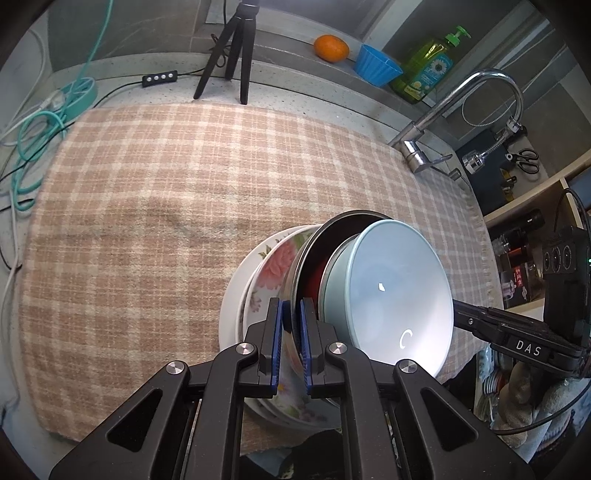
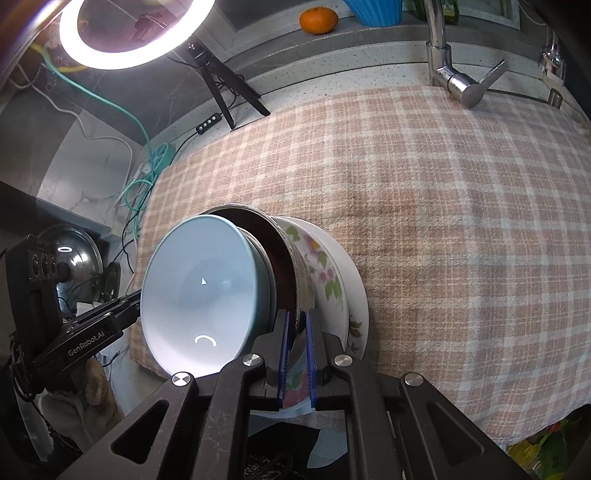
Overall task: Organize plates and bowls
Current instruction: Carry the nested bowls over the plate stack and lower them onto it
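A nested stack stands over the checked cloth (image 1: 147, 206): a white plate (image 1: 231, 306), a floral bowl (image 1: 275, 266), a steel bowl (image 1: 314, 243) with a dark red inside, and a light blue bowl (image 1: 399, 291) on top. My left gripper (image 1: 291, 314) is shut on the steel bowl's rim. In the right wrist view the same stack shows: white plate (image 2: 354, 280), floral bowl (image 2: 325, 273), steel bowl (image 2: 291, 251), blue bowl (image 2: 199, 295). My right gripper (image 2: 296, 328) is shut on the steel bowl's rim from the opposite side.
A tripod (image 1: 232, 55), a cable remote (image 1: 159, 77) and teal cables (image 1: 40, 129) lie at the back left. An orange (image 1: 331, 47), a blue cup (image 1: 376, 64), a soap bottle (image 1: 428, 66) and a faucet (image 1: 461, 110) stand behind. A ring light (image 2: 129, 33) glows.
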{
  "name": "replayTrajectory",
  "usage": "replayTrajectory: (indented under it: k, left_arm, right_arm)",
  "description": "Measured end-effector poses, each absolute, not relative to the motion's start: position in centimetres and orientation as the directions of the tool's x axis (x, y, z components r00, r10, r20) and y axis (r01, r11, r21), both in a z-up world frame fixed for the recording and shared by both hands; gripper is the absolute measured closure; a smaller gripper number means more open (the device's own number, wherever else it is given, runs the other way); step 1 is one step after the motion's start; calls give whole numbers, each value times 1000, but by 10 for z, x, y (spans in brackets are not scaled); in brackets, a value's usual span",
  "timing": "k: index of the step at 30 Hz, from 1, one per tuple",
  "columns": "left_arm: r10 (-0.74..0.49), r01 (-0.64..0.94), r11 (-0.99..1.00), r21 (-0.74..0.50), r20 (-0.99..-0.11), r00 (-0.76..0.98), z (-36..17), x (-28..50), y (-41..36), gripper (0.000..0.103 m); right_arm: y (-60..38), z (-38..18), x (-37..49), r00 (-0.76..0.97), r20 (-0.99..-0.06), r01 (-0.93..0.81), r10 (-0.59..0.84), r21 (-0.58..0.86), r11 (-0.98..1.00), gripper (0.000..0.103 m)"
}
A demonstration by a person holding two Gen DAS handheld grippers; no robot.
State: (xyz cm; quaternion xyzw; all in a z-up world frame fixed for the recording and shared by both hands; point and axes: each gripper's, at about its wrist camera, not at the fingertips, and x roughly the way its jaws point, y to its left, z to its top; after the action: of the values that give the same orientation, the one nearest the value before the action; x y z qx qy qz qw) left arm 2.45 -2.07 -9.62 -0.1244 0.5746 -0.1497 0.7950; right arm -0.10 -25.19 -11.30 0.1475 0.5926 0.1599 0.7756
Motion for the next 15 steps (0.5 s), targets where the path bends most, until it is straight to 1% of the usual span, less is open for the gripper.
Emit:
replayTrajectory:
  k: [15]
  left_arm:
    - [-363,109,932,-346,-881,302,-95,22,-23,94]
  right_arm:
    - [-251,-113,-2,257,-872,-90,416,407,909,94]
